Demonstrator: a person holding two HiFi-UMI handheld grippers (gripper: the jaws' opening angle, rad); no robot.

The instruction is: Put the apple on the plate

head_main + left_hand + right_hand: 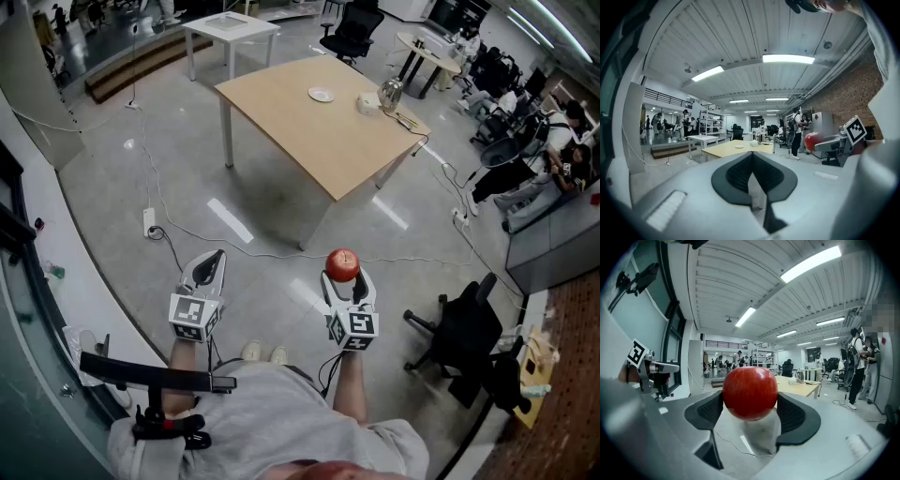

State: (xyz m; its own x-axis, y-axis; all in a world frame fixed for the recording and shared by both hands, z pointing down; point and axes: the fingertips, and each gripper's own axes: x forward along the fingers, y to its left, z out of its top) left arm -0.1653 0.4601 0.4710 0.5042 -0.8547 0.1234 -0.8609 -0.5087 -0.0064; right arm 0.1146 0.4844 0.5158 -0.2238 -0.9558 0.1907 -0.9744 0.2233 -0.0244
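Note:
A red apple point(750, 392) sits clamped between the black pads of my right gripper point(751, 409), held out level over the floor; the head view shows the apple point(342, 264) at the tip of the right gripper point(345, 277). My left gripper point(208, 268) is held beside it to the left, its jaws pressed together with nothing in them, as the left gripper view point(752, 176) confirms. A small white plate point(321, 94) lies on the wooden table point(309, 131) well ahead of both grippers. The apple point(812, 140) also shows at the right of the left gripper view.
On the table near the plate stand a white object point(367, 103) and a metal kettle point(392, 94). Cables point(225, 246) run across the grey floor. A black office chair point(464, 333) is at my right, a white side table point(231, 28) farther back, and people stand at the right.

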